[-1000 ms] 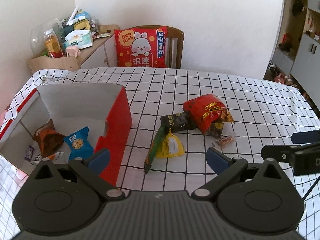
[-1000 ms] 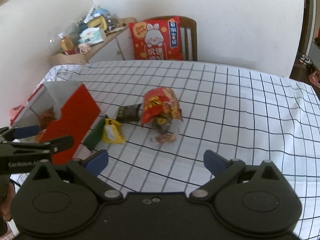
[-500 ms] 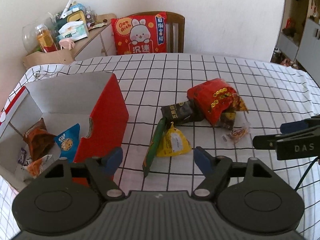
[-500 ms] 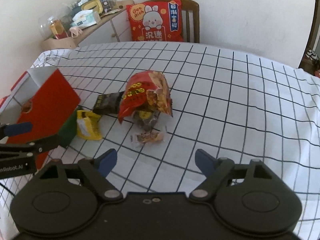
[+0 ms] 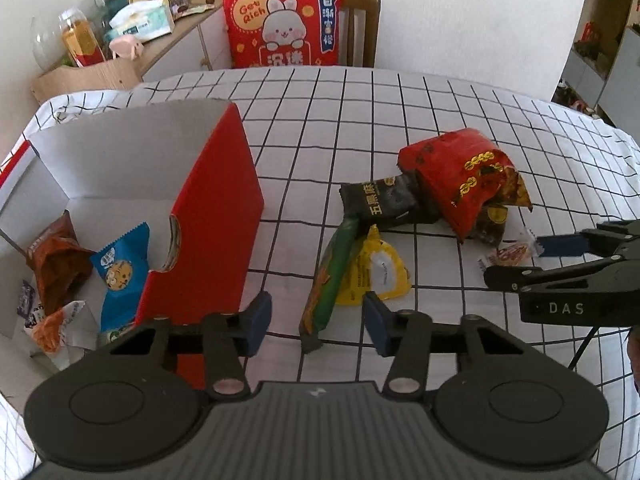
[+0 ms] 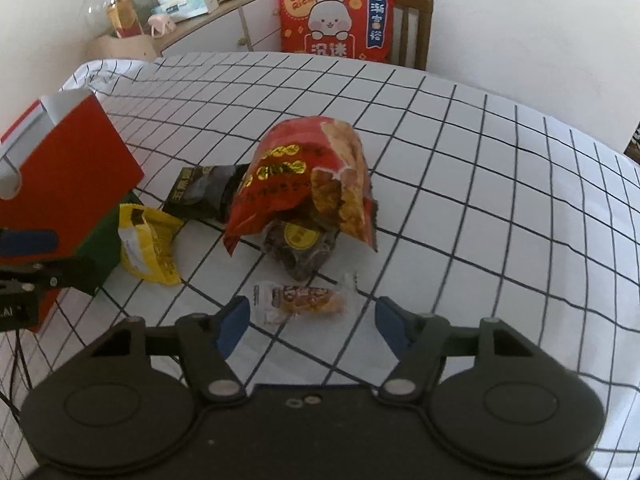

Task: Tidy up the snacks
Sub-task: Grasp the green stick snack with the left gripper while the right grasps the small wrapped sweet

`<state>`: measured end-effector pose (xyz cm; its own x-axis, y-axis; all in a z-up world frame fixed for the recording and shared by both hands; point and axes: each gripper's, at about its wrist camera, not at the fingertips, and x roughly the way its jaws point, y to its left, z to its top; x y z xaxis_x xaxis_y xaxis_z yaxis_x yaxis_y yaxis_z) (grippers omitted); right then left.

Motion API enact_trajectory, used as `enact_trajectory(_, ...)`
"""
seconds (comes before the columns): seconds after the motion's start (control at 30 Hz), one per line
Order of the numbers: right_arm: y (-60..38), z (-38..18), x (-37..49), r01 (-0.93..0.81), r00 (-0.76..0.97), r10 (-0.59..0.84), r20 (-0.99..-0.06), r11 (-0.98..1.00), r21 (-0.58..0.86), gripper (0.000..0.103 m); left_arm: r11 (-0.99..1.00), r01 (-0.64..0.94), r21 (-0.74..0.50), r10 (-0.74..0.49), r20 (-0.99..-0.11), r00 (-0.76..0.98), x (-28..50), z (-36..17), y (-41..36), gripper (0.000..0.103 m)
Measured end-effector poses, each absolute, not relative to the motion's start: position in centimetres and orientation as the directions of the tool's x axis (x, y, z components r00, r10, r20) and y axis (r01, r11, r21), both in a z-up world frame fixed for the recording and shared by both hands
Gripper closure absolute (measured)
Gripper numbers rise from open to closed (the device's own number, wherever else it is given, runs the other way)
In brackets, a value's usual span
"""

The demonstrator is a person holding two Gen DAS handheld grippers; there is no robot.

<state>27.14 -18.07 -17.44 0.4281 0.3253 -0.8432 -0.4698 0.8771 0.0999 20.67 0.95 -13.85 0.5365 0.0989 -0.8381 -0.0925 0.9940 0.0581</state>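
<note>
A red cardboard box [image 5: 216, 216] stands open at the left, with several snack packets inside, among them a blue one [image 5: 120, 272]. On the checked tablecloth lie a green bar [image 5: 332, 276], a yellow packet [image 5: 376, 272], a black packet [image 5: 380, 200] and a big red bag [image 5: 460, 176]. My left gripper [image 5: 316, 326] is open, its fingers either side of the green bar's near end. My right gripper [image 6: 312, 324] is open just before a small clear-wrapped snack [image 6: 300, 300], which lies between its fingertips.
A wooden chair with a red rabbit cushion [image 5: 284, 28] stands at the table's far side. A cluttered sideboard [image 5: 120, 56] is at the far left. The red box [image 6: 68, 156] shows at the left in the right wrist view. The tablecloth [image 6: 500, 184] stretches right.
Both grippers have moved forward and down toward the snacks. The left now frames the green bar's end; the right has closed in on the small clear-wrapped snack.
</note>
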Motion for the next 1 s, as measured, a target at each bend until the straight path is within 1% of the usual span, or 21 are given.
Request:
enact_trajectory(0.07, -17.6, -17.6, 27.0, -0.489, 0.442, 0.317, -0.839, 0.87, 0.071, 0.041, 0.995, -0.091, 0.043, 0.085, -0.845, 0.528, 20.8, -14.1, 1.1, 0.066)
enact_trajectory(0.13, -17.3, -17.6, 26.8, -0.504, 0.45, 0.314, -0.836, 0.862, 0.053, 0.048, 0.996, -0.09, 0.026, 0.069, -0.85, 0.522, 21.0, -14.2, 1.3, 0.072)
enact_trajectory(0.2, -17.2, -17.6, 26.6, -0.508, 0.456, 0.31, -0.834, 0.86, 0.041, 0.053, 0.996, -0.094, 0.006, 0.053, -0.857, 0.513, 21.2, -14.4, 1.5, 0.078)
enact_trajectory(0.23, -17.2, -17.6, 26.5, -0.513, 0.457, 0.314, -0.832, 0.857, 0.042, 0.057, 0.995, -0.098, 0.002, 0.052, -0.86, 0.508, 21.2, -14.5, 1.5, 0.085)
enact_trajectory(0.33, -17.2, -17.5, 26.1, -0.522, 0.461, 0.316, -0.829, 0.852, 0.035, 0.06, 0.994, -0.106, 0.006, 0.059, -0.862, 0.503, 21.2, -14.7, 1.7, 0.091)
enact_trajectory(0.47, -16.9, -17.4, 25.4, -0.527, 0.479, 0.307, -0.823, 0.85, 0.01, 0.064, 0.991, -0.127, -0.033, 0.036, -0.865, 0.501, 21.0, -14.4, 2.2, 0.093)
enact_trajectory(0.53, -17.1, -17.1, 25.1, -0.517, 0.483, 0.306, -0.82, 0.856, 0.015, 0.073, 0.99, -0.136, -0.047, 0.028, -0.865, 0.501, 20.8, -14.3, 2.4, 0.093)
enact_trajectory(0.57, -17.2, -16.9, 25.0, -0.513, 0.482, 0.31, -0.819, 0.858, 0.022, 0.073, 0.989, -0.137, -0.047, 0.028, -0.864, 0.503, 20.7, -14.2, 2.4, 0.094)
enact_trajectory(0.6, -17.3, -16.8, 24.8, -0.511, 0.48, 0.315, -0.818, 0.859, 0.031, 0.078, 0.989, -0.139, -0.047, 0.03, -0.863, 0.505, 20.5, -14.1, 2.5, 0.094)
enact_trajectory(0.63, -17.5, -16.6, 24.7, -0.508, 0.482, 0.32, -0.816, 0.861, 0.037, 0.088, 0.989, -0.142, -0.05, 0.029, -0.862, 0.506, 20.3, -14.0, 2.5, 0.094)
enact_trajectory(0.67, -17.6, -16.5, 24.5, -0.506, 0.477, 0.321, -0.818, 0.861, 0.042, 0.092, 0.988, -0.145, -0.053, 0.028, -0.861, 0.507, 20.2, -13.9, 2.5, 0.094)
enact_trajectory(1.0, -19.4, -15.2, 22.4, -0.485, 0.476, 0.342, -0.81, 0.871, 0.083, 0.093, 0.988, -0.136, -0.079, 0.007, -0.842, 0.539, 17.3, -11.6, 2.6, 0.094)
